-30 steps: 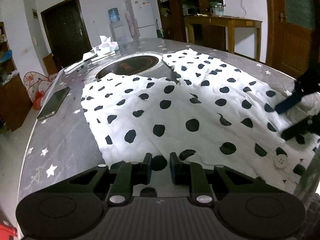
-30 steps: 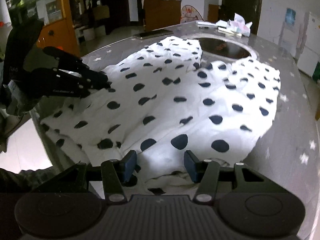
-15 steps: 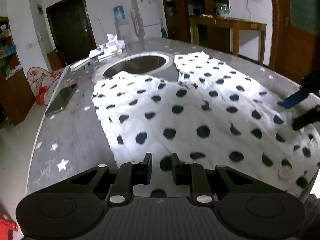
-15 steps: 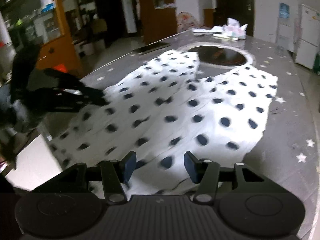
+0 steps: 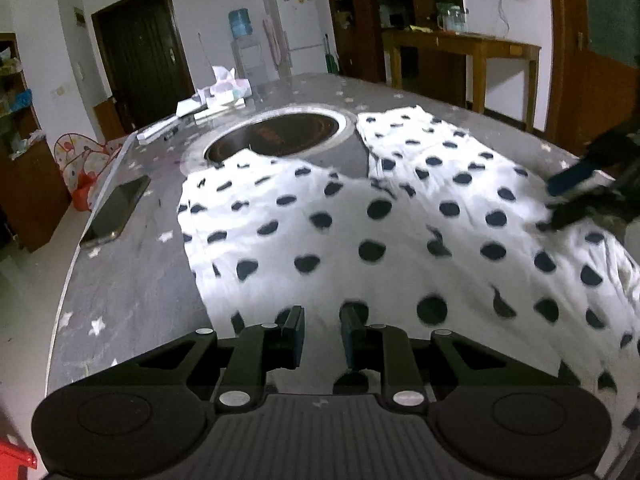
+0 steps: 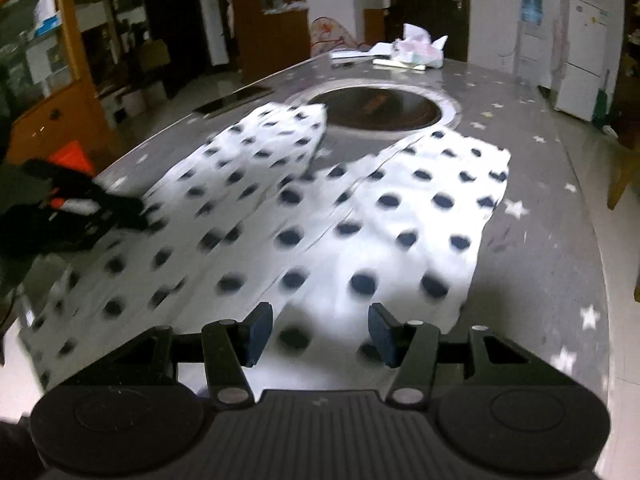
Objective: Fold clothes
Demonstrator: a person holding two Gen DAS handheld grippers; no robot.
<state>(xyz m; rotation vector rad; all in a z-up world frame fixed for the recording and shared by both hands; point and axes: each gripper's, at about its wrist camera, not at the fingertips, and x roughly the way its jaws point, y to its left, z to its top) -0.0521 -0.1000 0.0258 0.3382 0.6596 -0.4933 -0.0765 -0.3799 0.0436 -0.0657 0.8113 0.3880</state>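
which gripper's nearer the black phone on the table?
Left. The left gripper is at the polka-dot garment's edge on the side where the black phone lies; the right gripper is at the opposite edge.

Garment [image 5: 360, 216]: white cloth with black polka dots, spread flat and unfolded on my bench [image 5: 132, 288], lightly wrinkled. Two far sections reach either side of the round dark inset [image 5: 276, 136]; a gap of bare bench shows between them. The near edge hangs over the bench edge. A seam line runs lengthwise in the right wrist view [image 6: 320, 236].
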